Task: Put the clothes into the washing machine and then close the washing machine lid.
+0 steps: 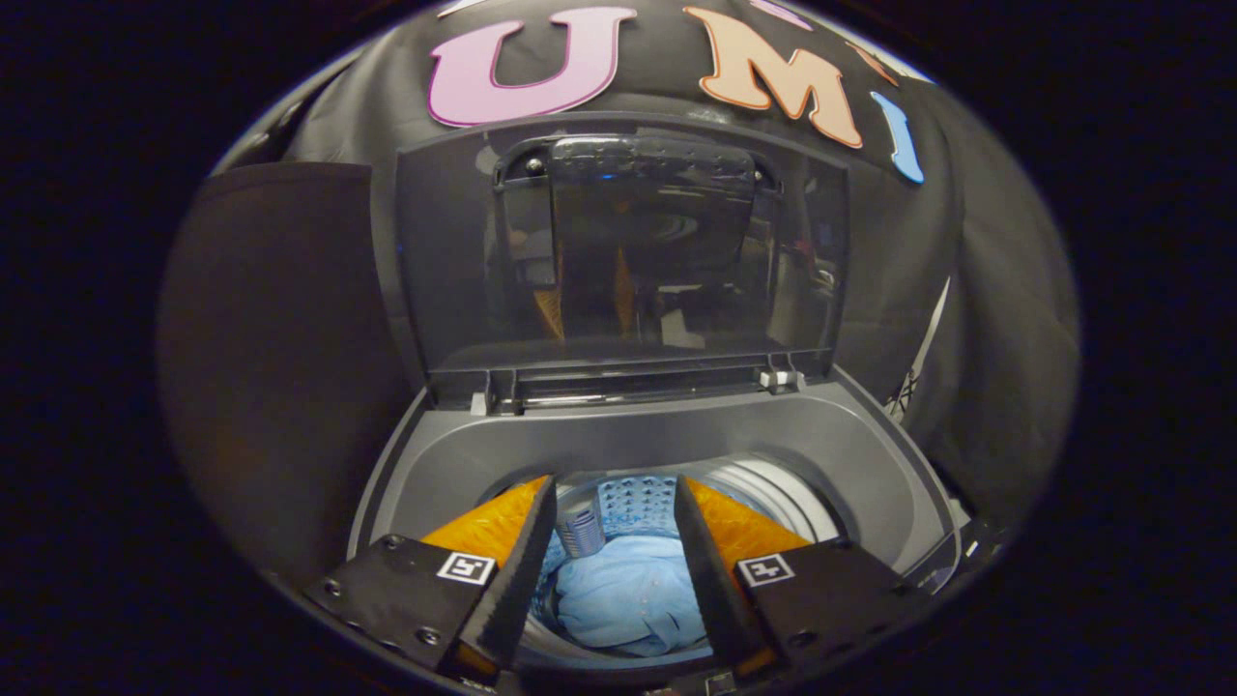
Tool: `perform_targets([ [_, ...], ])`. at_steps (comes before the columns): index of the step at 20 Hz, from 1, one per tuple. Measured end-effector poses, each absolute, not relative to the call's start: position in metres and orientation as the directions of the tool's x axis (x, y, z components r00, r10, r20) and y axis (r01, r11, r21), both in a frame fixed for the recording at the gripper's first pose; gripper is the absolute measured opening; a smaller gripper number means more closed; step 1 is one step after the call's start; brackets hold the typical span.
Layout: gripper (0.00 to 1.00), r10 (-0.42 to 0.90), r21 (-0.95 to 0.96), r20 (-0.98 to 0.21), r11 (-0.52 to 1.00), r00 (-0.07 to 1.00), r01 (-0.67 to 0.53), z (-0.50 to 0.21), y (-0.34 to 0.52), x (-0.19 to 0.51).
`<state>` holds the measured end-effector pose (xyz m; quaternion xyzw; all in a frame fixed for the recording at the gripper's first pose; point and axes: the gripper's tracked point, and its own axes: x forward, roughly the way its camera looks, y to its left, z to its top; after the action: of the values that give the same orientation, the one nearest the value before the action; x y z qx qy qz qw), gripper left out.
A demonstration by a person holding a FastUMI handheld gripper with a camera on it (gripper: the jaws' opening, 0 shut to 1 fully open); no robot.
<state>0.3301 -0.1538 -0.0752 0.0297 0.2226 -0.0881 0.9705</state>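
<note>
**Gripper view — garment in drum, lid up**

Gripper (615, 503) hangs over the grey top-loading washing machine (657, 440), fingers spread, gripping nothing. Crumpled light-blue cloth garment (628, 599) lies in the drum below. Tinted transparent lid (618, 251) stands upright — no legible writing.

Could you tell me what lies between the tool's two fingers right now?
In the gripper view, the open tool hangs over the washing machine drum. A light blue garment lies down in the drum between its fingers, ungripped. Beyond, the lid stands raised.

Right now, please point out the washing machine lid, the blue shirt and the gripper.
washing machine lid (667, 261), gripper view, raised dark panel.
blue shirt (628, 599), gripper view, crumpled cloth in drum.
gripper (616, 493), gripper view, open gap between fingertips.
</note>
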Motion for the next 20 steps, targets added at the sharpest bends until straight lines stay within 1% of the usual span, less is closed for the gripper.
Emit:
perform_targets([
  [4, 1.00, -0.141, 0.003, -0.473, 0.987, 0.870, 0.162, -0.082, -0.150, 0.329],
  [7, 1.00, -0.117, 0.011, -0.505, 0.990, 0.855, 0.142, -0.089, -0.147, 0.330],
  [9, 1.00, -0.107, 0.008, -0.488, 0.992, 0.866, 0.127, -0.085, -0.144, 0.331],
  [13, 1.00, -0.107, 0.034, -0.451, 0.990, 0.886, 0.136, -0.070, -0.139, 0.332],
  [17, 1.00, -0.151, 0.005, -0.386, 0.986, 0.910, 0.166, -0.007, -0.140, 0.343],
  [20, 1.00, -0.162, 0.030, -0.320, 0.983, 0.933, 0.181, 0.046, -0.140, 0.356],
])
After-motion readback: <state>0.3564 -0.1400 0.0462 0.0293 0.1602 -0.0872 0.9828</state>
